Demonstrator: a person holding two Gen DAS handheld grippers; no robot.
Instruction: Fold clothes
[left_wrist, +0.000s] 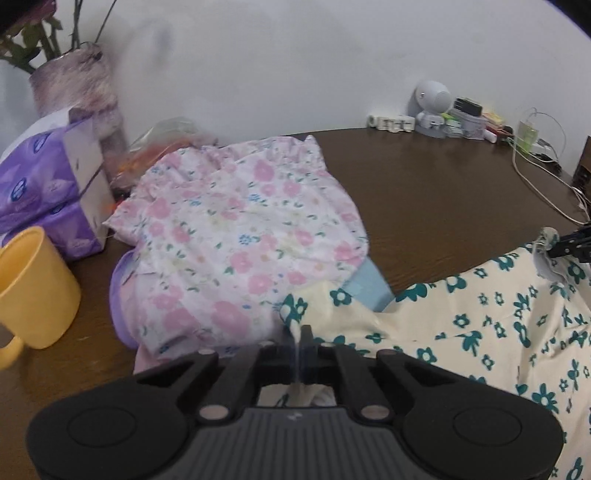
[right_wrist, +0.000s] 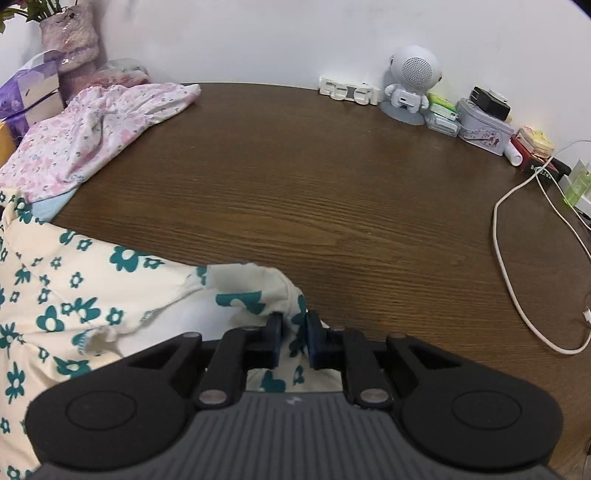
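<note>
On the dark wood-grain table, a cream cotton garment printed with teal flowers lies spread toward the near edge, and both hand-held grippers have hold of it. At one end the left gripper has its jaws fully together on a thin pinch of the cream fabric, which runs between the pads and back under the tool. At the other end the right gripper is clamped on a thicker bunched corner of the same garment, so its jaws stand slightly apart around the cloth. Holding two separate corners this way looks meant to stretch the edge taut, so the piece can be lifted or laid over in one clean fold. Beside it, a pink floral garment sits heaped over a pale blue cloth, seemingly set aside. A yellow plastic mug and purple tissue packs crowd the left side, so the open tabletop ahead is the likelier folding space
</note>
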